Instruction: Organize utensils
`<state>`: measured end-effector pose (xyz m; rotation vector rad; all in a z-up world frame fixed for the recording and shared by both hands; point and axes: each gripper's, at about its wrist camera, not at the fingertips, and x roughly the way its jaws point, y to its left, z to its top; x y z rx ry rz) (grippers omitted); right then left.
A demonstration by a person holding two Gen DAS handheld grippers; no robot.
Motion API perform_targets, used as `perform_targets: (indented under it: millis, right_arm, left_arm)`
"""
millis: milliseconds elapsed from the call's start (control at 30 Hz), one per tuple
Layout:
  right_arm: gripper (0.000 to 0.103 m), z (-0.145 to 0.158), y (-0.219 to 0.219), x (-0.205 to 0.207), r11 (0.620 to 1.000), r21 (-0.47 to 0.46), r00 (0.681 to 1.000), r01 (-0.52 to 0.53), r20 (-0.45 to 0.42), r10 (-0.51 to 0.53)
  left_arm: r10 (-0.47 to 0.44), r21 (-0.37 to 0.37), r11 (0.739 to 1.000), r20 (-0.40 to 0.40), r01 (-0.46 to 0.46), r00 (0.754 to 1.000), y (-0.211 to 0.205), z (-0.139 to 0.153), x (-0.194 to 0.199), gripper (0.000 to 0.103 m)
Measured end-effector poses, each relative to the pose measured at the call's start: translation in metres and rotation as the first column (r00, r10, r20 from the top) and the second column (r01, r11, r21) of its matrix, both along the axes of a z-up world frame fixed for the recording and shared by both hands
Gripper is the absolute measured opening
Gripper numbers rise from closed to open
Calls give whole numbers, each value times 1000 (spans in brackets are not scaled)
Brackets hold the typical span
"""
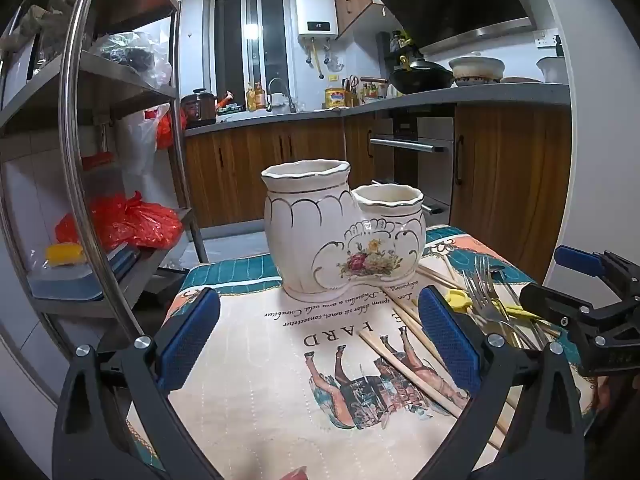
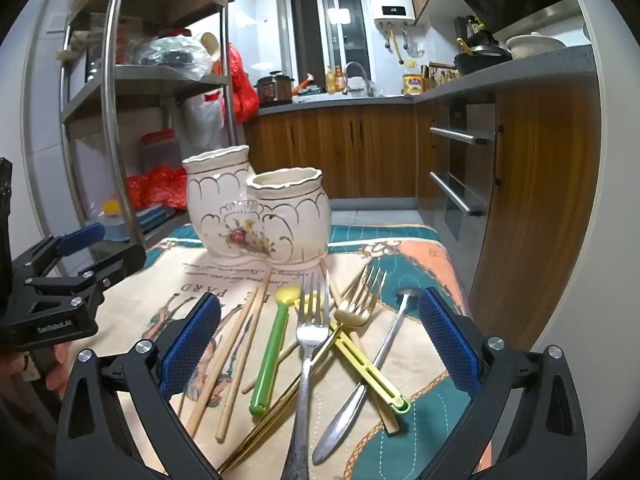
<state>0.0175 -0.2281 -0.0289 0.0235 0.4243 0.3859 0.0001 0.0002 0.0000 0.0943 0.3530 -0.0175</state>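
Printed tablecloth [image 2: 408, 256], one two-cup ceramic holder [image 2: 256, 216], three forks [image 2: 308, 332]

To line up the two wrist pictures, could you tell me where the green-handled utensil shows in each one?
Left wrist: not identifiable; only a yellow piece shows among the forks, right of centre.
Right wrist: green-handled utensil lies low centre, just left of the silver fork.
Shared landmark: the ceramic utensil holder.

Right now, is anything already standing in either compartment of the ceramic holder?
No: both compartments of the ceramic holder show only bare rims, and the forks and chopsticks lie loose on the cloth.
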Motion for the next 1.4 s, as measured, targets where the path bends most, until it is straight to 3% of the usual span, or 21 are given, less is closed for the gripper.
perform_targets:
  millis: [1400]
  right_arm:
    - [98, -1, -3, 2, 1000, 19, 1000, -1, -11, 1]
  left_arm:
    - [11, -16, 1000, -39, -12, 999, 2, -4, 6, 98]
